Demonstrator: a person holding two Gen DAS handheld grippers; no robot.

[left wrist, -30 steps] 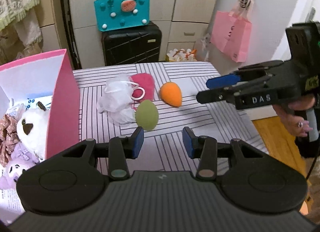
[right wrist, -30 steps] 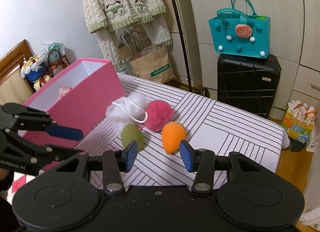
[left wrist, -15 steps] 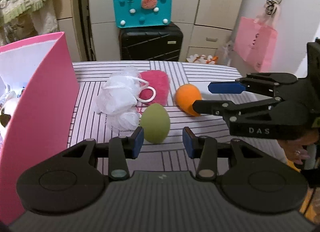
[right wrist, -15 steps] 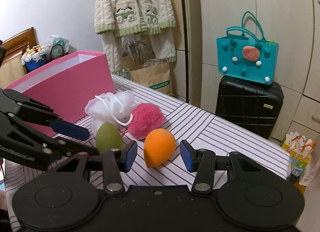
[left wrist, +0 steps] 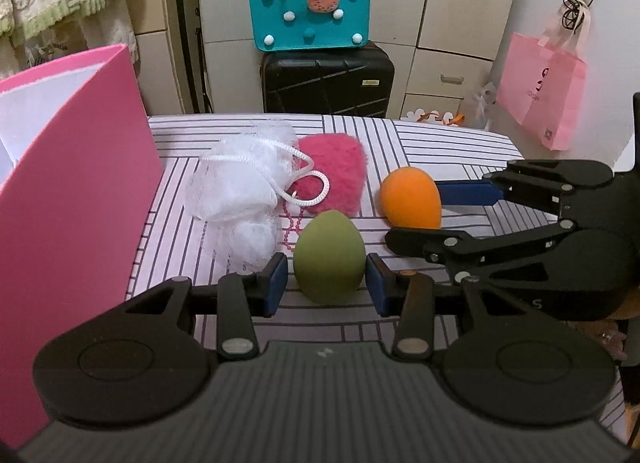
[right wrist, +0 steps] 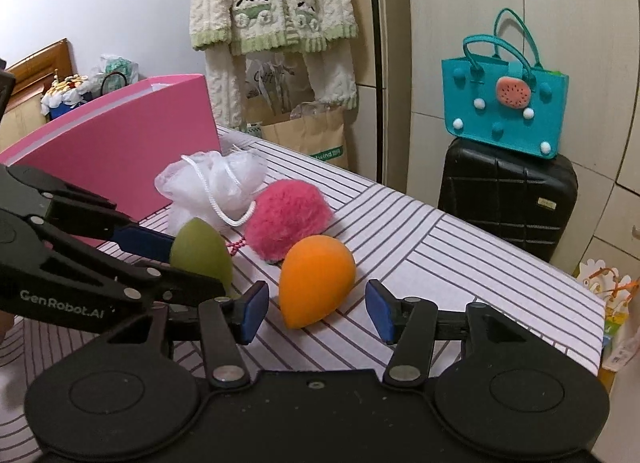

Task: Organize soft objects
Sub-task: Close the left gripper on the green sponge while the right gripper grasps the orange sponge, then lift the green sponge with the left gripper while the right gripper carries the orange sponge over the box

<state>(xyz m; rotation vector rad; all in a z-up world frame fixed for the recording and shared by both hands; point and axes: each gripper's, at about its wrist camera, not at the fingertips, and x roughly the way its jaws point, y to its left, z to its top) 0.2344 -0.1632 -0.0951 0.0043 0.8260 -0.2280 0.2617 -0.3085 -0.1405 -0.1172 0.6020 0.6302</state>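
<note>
Low in the centre of the left wrist view, the left tongs (left wrist: pixel 326 282) stand open with the olive-green egg-shaped foam sponge (left wrist: pixel 329 257) between their blue pads, a small gap showing on each side, so nothing is gripped yet. In the right wrist view the right tongs (right wrist: pixel 316 311) are likewise open, and the orange teardrop-shaped foam sponge (right wrist: pixel 316 280) lies just ahead of them at mid-frame, its pointed end toward the camera and only partly between the pads.

Both sponges rest on the striped worktop (right wrist: pixel 460 259). They look light and squashy, with a matt skin that should not slip; they will likely dent under pressure and spring back, so a moderate squeeze across the widest belly seems the safest hold. Pinching near the narrow tip would probably let the sponge squirt out.

Behind them, toward the upper middle, lie a white mesh bath pouf with a cord loop (left wrist: pixel 240 191) and a fluffy magenta fur pad (left wrist: pixel 336 175), touching each other. Both would collapse loosely in a grip; the pouf is best taken by its bunched body, since the cord may slide.

The tall pink cardboard box (left wrist: pixel 80 199) fills the left side of the frame and looks like the likely destination.
</note>
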